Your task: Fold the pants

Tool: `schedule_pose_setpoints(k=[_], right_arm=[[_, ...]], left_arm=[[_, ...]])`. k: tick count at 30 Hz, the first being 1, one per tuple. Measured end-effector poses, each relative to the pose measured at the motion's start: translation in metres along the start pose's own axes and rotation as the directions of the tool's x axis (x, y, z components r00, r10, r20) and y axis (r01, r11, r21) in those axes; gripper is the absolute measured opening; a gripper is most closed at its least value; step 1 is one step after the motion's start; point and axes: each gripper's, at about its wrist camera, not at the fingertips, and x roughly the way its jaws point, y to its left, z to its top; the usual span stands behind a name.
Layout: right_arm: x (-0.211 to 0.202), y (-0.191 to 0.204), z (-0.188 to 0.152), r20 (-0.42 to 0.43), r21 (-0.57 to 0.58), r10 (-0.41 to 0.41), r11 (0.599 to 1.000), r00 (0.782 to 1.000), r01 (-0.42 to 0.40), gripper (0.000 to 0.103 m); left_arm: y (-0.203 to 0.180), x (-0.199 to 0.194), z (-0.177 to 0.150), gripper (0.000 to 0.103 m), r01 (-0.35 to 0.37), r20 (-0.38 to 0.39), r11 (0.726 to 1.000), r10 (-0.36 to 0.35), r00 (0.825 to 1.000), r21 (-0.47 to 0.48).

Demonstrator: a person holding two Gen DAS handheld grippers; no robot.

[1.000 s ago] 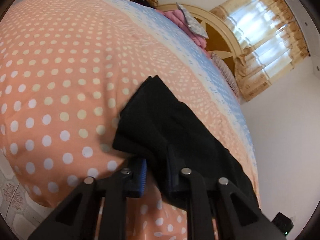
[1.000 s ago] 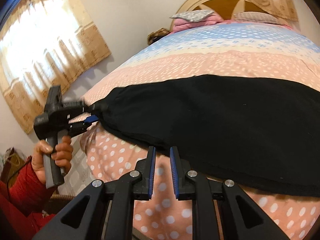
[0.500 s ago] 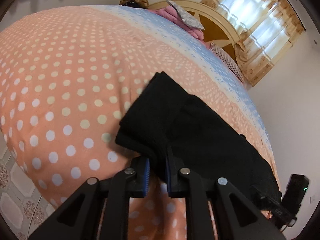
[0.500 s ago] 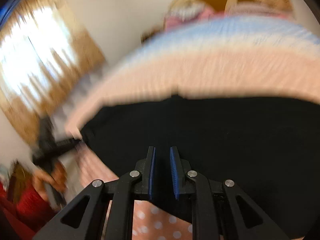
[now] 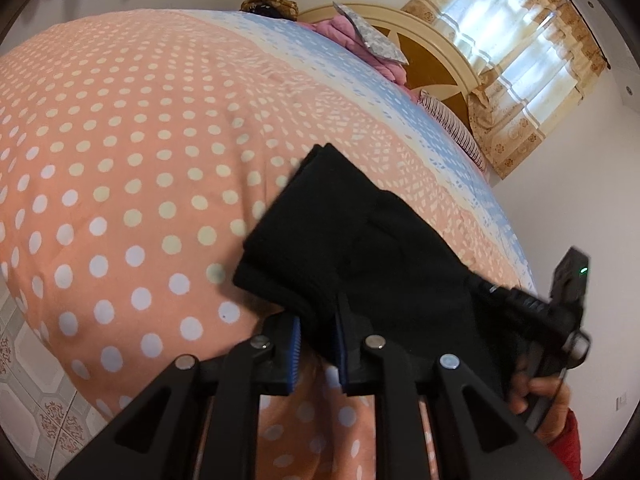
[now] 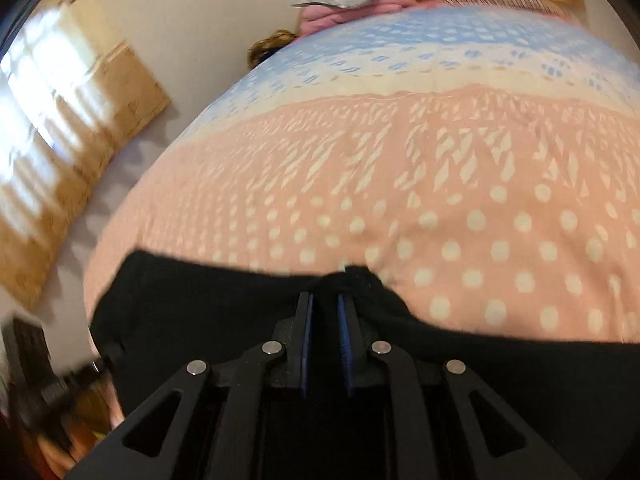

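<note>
1. The left gripper (image 5: 316,344) is clenched on a bunched fold of the black pants (image 5: 360,248); its jaws have just been easing apart a little, yet the cloth is pinched between the blue pads (image 5: 295,354).
2. The right gripper (image 6: 325,320) is clamped on the pants (image 6: 200,300) too: a small peak of black fabric is gathered between its nearly closed blue pads (image 6: 306,344), which have just been closing further.
3. In the left wrist view the right gripper (image 5: 532,312) shows at the right edge, held by a hand (image 5: 536,396) with a red sleeve (image 5: 568,444) below it, its tips against the far end of the dark cloth.
4. The pants lie near the front edge of the bed, on the peach polka-dot bedspread (image 5: 120,160), stretched between the two tools.
5. Farther up, the bedspread turns to a blue band (image 6: 400,40), with pink pillows (image 5: 340,32) against a cream headboard (image 5: 436,60).
6. A curtained window (image 5: 516,52) glows behind the bed; tiled floor (image 5: 24,360) shows at lower left.
</note>
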Motion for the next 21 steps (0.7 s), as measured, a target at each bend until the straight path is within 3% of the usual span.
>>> schedule_pose_setpoints(k=[4,6,8,10,11,13,14,16,18,20,21], right_arm=[[-0.053,0.003,0.002,0.166,-0.016,0.107,0.994,0.98,-0.105,0.013],[-0.087,-0.009,-0.001,0.218,-0.026,0.069,0.998,0.974,-0.065,0.013],[-0.102,-0.031,-0.008,0.182,-0.021,0.01,1.0,0.983,-0.006,0.013],[-0.094,-0.052,-0.016,0.06,-0.056,-0.08,0.995,0.995,0.083,0.012],[-0.091,-0.071,-0.022,0.031,-0.065,-0.092,0.994,0.995,0.094,0.006],[-0.103,-0.096,-0.025,0.11,0.037,-0.012,0.999,0.994,0.008,0.006],[-0.113,-0.105,-0.027,0.162,0.107,-0.037,0.994,0.986,0.02,0.008],[-0.139,-0.11,-0.037,0.318,0.207,-0.078,0.978,0.945,0.011,0.011],[-0.151,-0.11,-0.047,0.349,0.205,-0.069,0.979,0.935,-0.004,0.011],[-0.161,-0.102,-0.058,0.318,0.174,-0.136,0.981,0.938,0.083,0.011],[-0.168,-0.104,-0.064,0.312,0.173,-0.156,0.979,0.937,0.106,0.011]], left_arm=[[0.001,0.0,0.0,0.019,0.012,-0.006,1.0,-0.012,1.0,-0.018],[0.0,0.001,-0.001,0.019,0.01,-0.005,1.0,-0.011,1.0,-0.023],[0.0,0.0,-0.001,0.019,0.007,0.001,1.0,-0.007,1.0,-0.018],[-0.001,0.0,-0.003,0.02,-0.003,0.008,1.0,0.003,1.0,-0.013],[-0.002,0.0,-0.002,0.02,-0.009,0.011,1.0,0.009,1.0,-0.01],[-0.005,-0.001,-0.002,0.02,-0.028,0.012,1.0,0.028,1.0,0.004],[-0.006,-0.002,0.0,0.02,-0.033,0.009,0.999,0.033,0.999,0.007],[-0.006,-0.006,0.004,0.026,-0.04,0.0,0.999,0.04,0.999,0.002],[-0.008,-0.015,0.009,0.038,-0.081,0.008,0.997,0.081,0.997,0.001],[-0.013,-0.031,0.011,0.045,-0.165,0.075,0.986,0.163,0.984,0.027],[-0.019,-0.041,0.011,0.046,-0.219,0.127,0.974,0.211,0.969,0.052]])
